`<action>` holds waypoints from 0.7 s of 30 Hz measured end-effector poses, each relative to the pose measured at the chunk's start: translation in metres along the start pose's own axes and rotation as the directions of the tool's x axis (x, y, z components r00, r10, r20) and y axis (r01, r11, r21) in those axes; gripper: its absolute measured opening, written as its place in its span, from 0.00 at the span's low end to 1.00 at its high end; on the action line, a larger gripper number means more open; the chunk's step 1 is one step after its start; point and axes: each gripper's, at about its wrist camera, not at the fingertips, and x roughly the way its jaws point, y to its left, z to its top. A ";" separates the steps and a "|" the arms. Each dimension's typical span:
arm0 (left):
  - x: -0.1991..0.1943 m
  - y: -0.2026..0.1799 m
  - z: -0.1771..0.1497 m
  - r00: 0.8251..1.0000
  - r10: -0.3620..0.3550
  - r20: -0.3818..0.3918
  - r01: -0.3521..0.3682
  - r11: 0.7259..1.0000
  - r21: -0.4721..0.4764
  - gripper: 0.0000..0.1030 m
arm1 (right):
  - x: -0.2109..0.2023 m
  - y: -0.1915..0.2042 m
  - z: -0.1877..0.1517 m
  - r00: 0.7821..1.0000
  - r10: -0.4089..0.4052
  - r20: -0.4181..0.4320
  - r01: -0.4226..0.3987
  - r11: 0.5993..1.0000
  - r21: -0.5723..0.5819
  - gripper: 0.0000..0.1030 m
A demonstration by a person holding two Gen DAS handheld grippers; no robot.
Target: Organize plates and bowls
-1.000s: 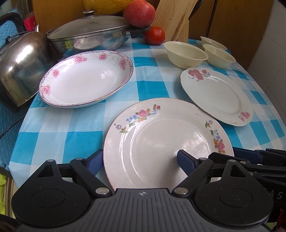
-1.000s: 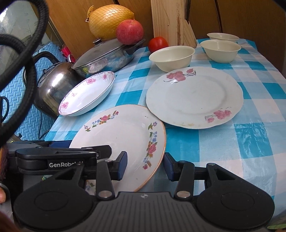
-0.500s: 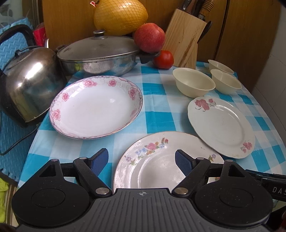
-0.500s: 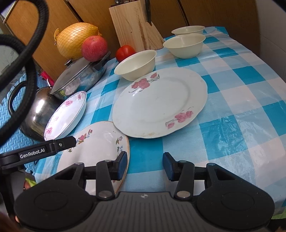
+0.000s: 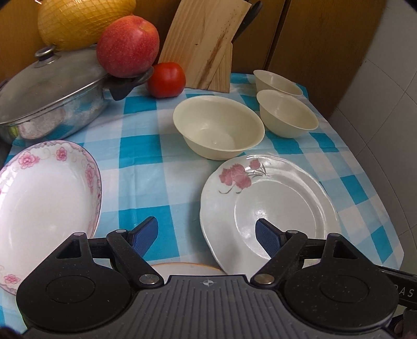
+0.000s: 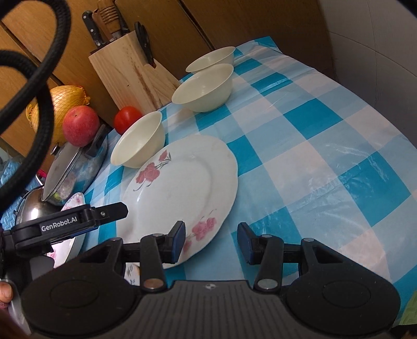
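The left gripper (image 5: 206,233) gapes wide and empty over the checked blue-and-white tablecloth (image 5: 146,146), beside the white rose-printed plate (image 5: 281,206). The right gripper (image 6: 211,241), narrower, grips nothing at that plate's near rim. Three cream bowls (image 5: 219,126) stand beyond. Only the left view shows the pink-flowered oval dish (image 5: 44,198) fully; only the right shows knife handles (image 6: 104,23).

At the left edge of my right wrist view, the side of my left gripper (image 6: 69,225) carries white lettering that reads "GenRobot.AI". At the lower right edge of my left wrist view, a black bar (image 5: 398,288) shows pale letters cut off by the frame; I can make out only "AS". I can read nothing else.
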 end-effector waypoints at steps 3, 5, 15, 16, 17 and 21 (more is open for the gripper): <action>0.010 -0.005 0.007 1.000 0.003 0.004 -0.003 1.000 0.024 0.84 | 0.006 -0.002 0.011 1.000 -0.016 0.005 0.016 1.000 -0.009 0.41; 0.015 -0.007 0.012 1.000 0.002 0.002 -0.003 0.999 0.035 0.84 | 0.009 -0.005 0.017 1.000 -0.020 0.004 0.020 1.000 -0.012 0.41; 0.036 -0.012 0.022 1.000 0.002 -0.021 -0.001 0.998 0.056 0.84 | 0.019 -0.003 0.037 1.000 -0.006 -0.001 0.006 1.000 -0.030 0.42; 0.037 -0.013 0.023 1.000 0.002 -0.022 -0.001 0.998 0.059 0.84 | 0.021 -0.002 0.038 1.000 -0.001 -0.008 0.001 0.999 -0.033 0.42; 0.039 -0.014 0.024 1.000 0.003 -0.024 -0.001 0.998 0.065 0.84 | 0.023 -0.003 0.040 1.000 0.003 -0.016 -0.003 1.000 -0.028 0.42; 0.043 -0.015 0.025 0.999 -0.001 -0.034 0.003 0.997 0.071 0.84 | 0.029 -0.004 0.042 0.999 0.004 -0.034 -0.005 1.000 -0.027 0.42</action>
